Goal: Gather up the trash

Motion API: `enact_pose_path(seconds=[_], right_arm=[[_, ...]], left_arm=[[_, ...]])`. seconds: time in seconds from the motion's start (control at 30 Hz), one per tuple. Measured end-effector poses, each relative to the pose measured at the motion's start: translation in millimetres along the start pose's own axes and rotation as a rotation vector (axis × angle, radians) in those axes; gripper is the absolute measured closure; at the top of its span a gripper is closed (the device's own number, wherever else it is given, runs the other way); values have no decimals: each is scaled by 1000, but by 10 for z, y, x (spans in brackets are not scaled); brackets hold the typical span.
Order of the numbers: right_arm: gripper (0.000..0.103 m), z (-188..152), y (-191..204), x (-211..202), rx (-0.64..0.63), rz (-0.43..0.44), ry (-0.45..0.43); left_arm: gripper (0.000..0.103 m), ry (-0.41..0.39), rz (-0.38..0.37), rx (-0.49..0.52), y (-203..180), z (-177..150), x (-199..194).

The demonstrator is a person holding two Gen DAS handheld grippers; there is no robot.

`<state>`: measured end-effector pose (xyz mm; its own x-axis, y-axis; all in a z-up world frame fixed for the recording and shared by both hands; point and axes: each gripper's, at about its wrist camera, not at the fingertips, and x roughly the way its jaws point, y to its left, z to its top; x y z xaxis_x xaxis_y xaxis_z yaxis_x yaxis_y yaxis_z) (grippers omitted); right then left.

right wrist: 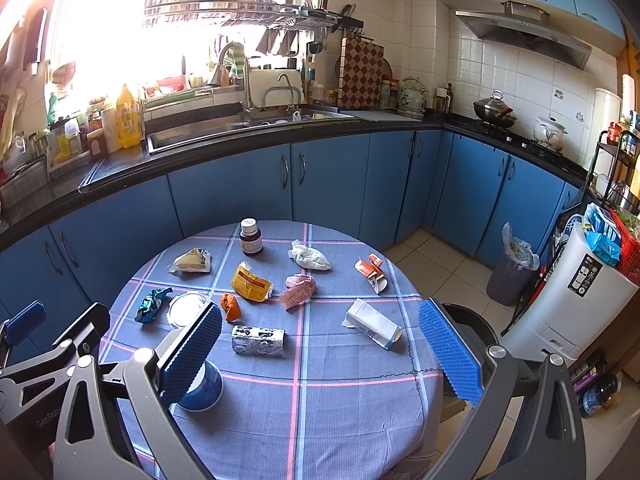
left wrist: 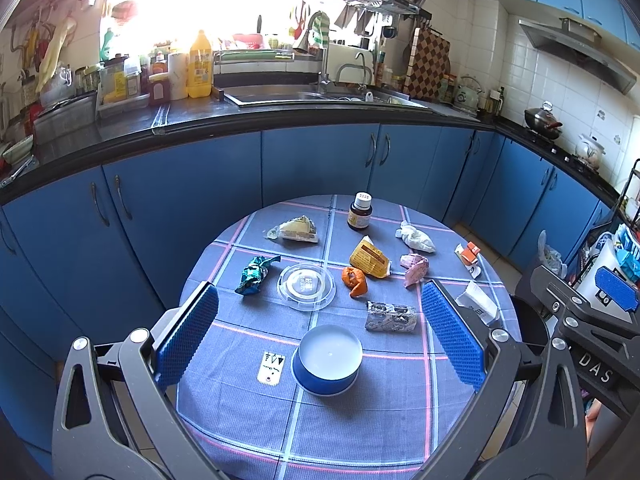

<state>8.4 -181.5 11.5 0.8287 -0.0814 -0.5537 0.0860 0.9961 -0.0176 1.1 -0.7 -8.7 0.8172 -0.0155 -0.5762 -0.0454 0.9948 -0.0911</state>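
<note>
Several pieces of trash lie on a round table with a blue checked cloth: a teal foil wrapper, a yellow packet, an orange crumpled wrapper, a pink wrapper, white crumpled paper, a silver wrapper, a white carton and a torn orange carton. My left gripper hovers open over the near side, above an upturned blue bowl. My right gripper hangs open to the right, empty, near the silver wrapper.
A brown medicine bottle, a clear plastic lid, a wrapped sandwich wedge and a small paper tag also lie on the table. A lined bin stands on the floor to the right beside a white appliance. Blue cabinets run behind.
</note>
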Motion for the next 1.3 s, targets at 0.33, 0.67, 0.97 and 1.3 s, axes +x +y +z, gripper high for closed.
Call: enact_pose_path(seconds=[0.33, 0.67, 0.97, 1.3], right_arm=[[7, 16, 2, 0, -1, 0, 2], [7, -34, -7, 2, -3, 1, 3], [7, -48, -38, 52, 5, 11, 16], [7, -416, -221, 972, 17, -70, 169]], left_arm=[[3, 1, 0, -1, 9, 3, 2], [3, 3, -1, -3, 17, 4, 6], [3, 12, -2, -6, 29, -9, 43], [3, 235, -39, 53, 25, -457, 894]])
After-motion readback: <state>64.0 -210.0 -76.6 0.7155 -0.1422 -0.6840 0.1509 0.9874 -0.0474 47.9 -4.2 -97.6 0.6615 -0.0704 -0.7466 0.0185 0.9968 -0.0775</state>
